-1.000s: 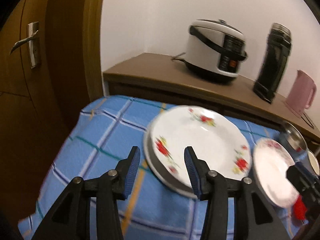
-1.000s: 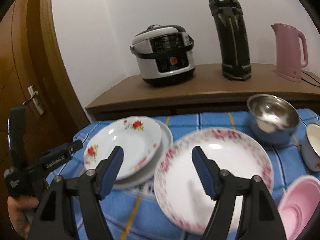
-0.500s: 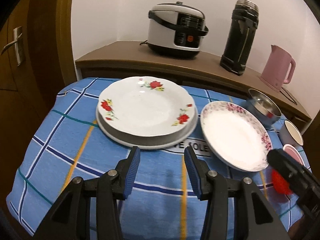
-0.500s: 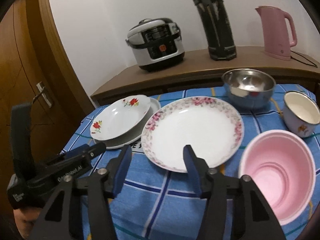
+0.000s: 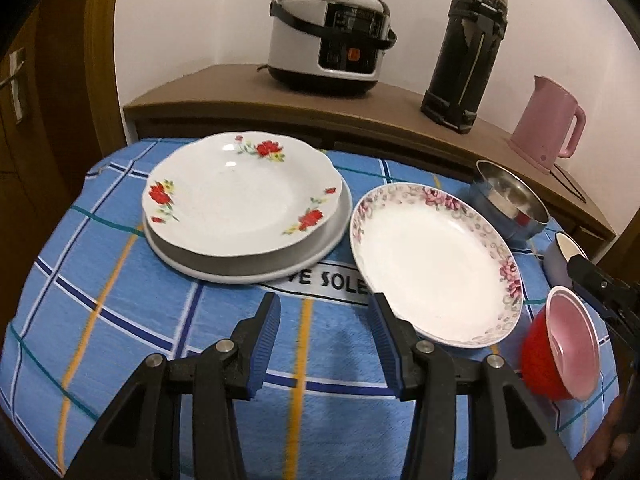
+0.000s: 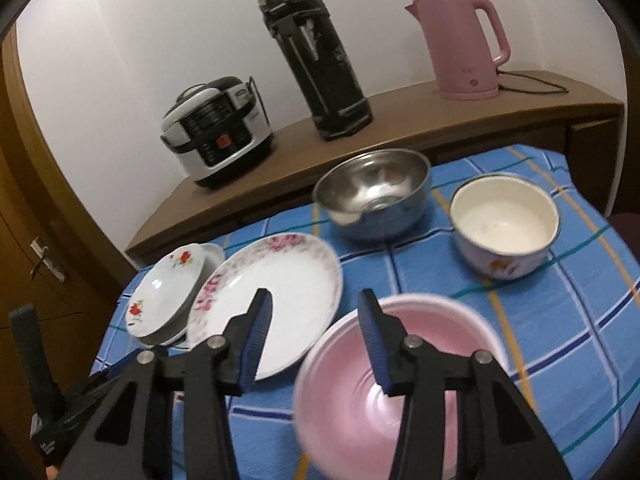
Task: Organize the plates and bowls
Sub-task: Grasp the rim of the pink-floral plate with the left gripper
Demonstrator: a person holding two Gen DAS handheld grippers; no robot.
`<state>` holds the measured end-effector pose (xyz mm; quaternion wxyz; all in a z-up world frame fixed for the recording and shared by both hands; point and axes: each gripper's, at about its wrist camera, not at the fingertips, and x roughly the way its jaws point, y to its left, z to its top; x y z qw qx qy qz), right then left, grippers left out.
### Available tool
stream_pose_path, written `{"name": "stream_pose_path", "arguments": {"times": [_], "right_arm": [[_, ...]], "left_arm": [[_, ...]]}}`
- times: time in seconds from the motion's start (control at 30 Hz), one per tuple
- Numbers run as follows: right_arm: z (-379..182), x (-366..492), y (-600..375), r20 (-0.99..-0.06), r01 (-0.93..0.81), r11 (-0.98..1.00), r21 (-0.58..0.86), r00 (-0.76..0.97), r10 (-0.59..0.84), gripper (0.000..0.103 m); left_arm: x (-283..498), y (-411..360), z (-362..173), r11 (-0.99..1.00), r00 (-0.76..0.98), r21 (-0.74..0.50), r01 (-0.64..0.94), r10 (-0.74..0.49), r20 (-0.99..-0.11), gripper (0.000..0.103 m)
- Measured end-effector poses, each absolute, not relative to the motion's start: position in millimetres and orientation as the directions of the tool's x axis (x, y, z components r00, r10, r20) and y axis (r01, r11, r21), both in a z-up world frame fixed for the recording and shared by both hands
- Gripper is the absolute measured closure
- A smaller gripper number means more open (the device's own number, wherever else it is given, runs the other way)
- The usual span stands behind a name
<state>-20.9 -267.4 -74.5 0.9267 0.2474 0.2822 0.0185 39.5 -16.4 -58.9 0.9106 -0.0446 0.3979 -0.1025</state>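
A red-flowered white plate point(image 5: 240, 196) lies stacked on a grey plate point(image 5: 332, 232) at the table's left. A pink-flowered plate point(image 5: 432, 256) lies to its right; it also shows in the right wrist view point(image 6: 280, 284). A steel bowl point(image 6: 372, 196), a white enamel bowl point(image 6: 504, 228) and a pink-lined red bowl point(image 6: 400, 396) stand on the right. My left gripper point(image 5: 324, 328) is open and empty above the cloth in front of the plates. My right gripper point(image 6: 312, 328) is open and empty, over the near left rim of the pink bowl.
The table wears a blue checked cloth point(image 5: 120, 320). Behind it a wooden sideboard point(image 5: 240, 92) carries a rice cooker point(image 5: 328, 36), a black thermos point(image 5: 468, 52) and a pink kettle point(image 5: 548, 128). A wooden door point(image 5: 24, 120) stands at the left.
Both grippers have pulled back and swung right. The left now faces both plates from the front; the right has moved from the pink-flowered plate to over the pink bowl. No dish has moved.
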Motion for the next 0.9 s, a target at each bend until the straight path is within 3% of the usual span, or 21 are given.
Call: {"name": "stream_pose_path", "arguments": {"times": [0.2,0.43,0.67,0.9], "right_arm": [[-74,3,-277,-0.579,0.096,0.897,0.431,0.792,0.193,0.058],[-83,40,-287,-0.634,0.083,0.862,0.5,0.714,0.299,0.058],[-96,72,-281,-0.703,0.05,0.874,0.484,0.617,0.354,0.072],[-114,97,-280,-0.758,0.028,0.871,0.49,0.507,0.41,0.074]], "left_arm": [[47,-27,-60,0.981,0.652,-0.169,0.1,-0.193,-0.733,0.054],[59,-31,-65,0.972,0.638,-0.235,0.019,-0.193,-0.746,0.054],[66,-32,-73,0.967,0.627,-0.254,-0.021,-0.185,-0.757,0.054],[78,-35,-83,0.964,0.611,-0.263,-0.043,-0.183,-0.77,0.054]]}}
